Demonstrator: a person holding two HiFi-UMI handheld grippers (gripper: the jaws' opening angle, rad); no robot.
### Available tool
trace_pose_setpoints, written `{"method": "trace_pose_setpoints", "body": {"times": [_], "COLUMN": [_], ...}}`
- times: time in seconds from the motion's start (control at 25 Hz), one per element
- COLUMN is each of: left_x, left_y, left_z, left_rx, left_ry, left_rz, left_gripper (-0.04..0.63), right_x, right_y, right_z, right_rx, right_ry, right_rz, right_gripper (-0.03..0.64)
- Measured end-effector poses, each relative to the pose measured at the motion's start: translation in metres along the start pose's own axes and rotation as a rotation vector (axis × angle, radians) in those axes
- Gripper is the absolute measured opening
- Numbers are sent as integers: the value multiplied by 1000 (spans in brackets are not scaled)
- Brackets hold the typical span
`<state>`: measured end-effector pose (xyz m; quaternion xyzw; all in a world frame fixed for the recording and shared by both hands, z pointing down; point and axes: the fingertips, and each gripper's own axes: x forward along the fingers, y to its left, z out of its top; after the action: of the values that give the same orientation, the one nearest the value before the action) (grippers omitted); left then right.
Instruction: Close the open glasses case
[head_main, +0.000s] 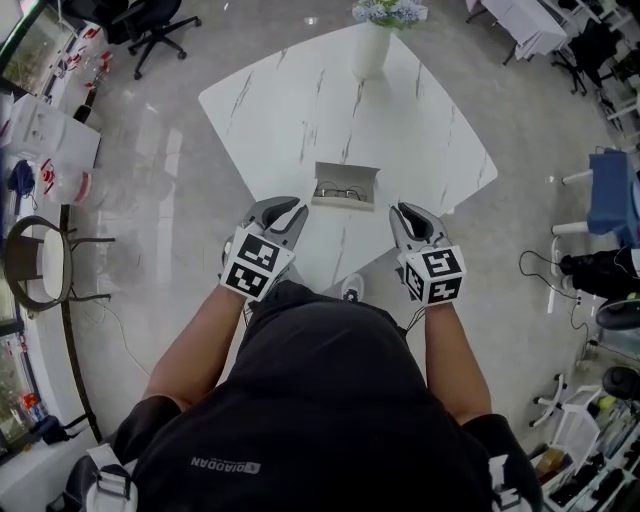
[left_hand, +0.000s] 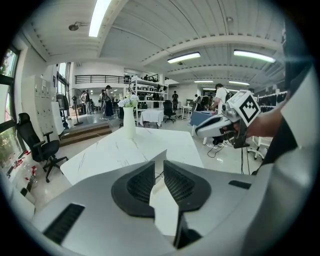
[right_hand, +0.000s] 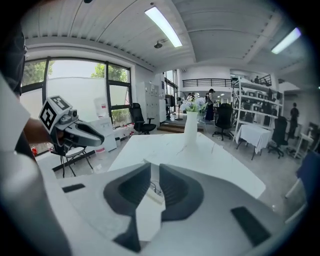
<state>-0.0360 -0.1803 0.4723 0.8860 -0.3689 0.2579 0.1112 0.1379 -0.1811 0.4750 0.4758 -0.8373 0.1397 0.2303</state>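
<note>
The glasses case (head_main: 345, 186) sits on the white marble table (head_main: 420, 130), close to the near edge and well apart from the vase (head_main: 370, 50), which stands at 12 o'clock from it on the far side. The case is still open. Its lid stands up at the back and a pair of glasses (head_main: 338, 191) lies in the tray, so none of the closing appears to be done.

The left gripper (head_main: 298, 208) hangs at about 8 o'clock from the case and the right gripper (head_main: 405, 212) at about 4 o'clock. Both are just off the near table edge and neither touches the case. Both point roughly toward 12 o'clock, so the case lies ahead and between them.

Each gripper's own view shows its two dark pads drawn nearly together. Only a thin slit lies between them, and through it show the tabletop and a bit of the case. Nothing is held in either one.

By my reading, this is the approach stage. A gripper still has to reach the raised lid, tip it forward over the tray and press it until it sits flush. The other gripper may need to steady the tray so the case does not slide on the smooth top.
</note>
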Motion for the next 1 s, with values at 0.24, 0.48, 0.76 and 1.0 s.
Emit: {"method": "trace_pose_setpoints", "body": {"times": [0.24, 0.48, 0.76, 1.0], "left_x": [18, 43, 65, 82], "left_y": [8, 18, 21, 28], "left_z": [-27, -51, -73, -85], "left_rx": [6, 13, 47, 94], "left_ry": [61, 127, 189, 222], "left_rz": [21, 35, 15, 11], "left_gripper": [57, 57, 57, 57], "right_x": [23, 44, 66, 90], "right_y": [-13, -30, -39, -41], "right_z": [-6, -10, -12, -21], "right_rx": [-28, -31, -67, -138], "right_ry": [16, 38, 73, 135], "right_rz": [-10, -44, -38, -20], "right_gripper": [54, 54, 54, 54]}}
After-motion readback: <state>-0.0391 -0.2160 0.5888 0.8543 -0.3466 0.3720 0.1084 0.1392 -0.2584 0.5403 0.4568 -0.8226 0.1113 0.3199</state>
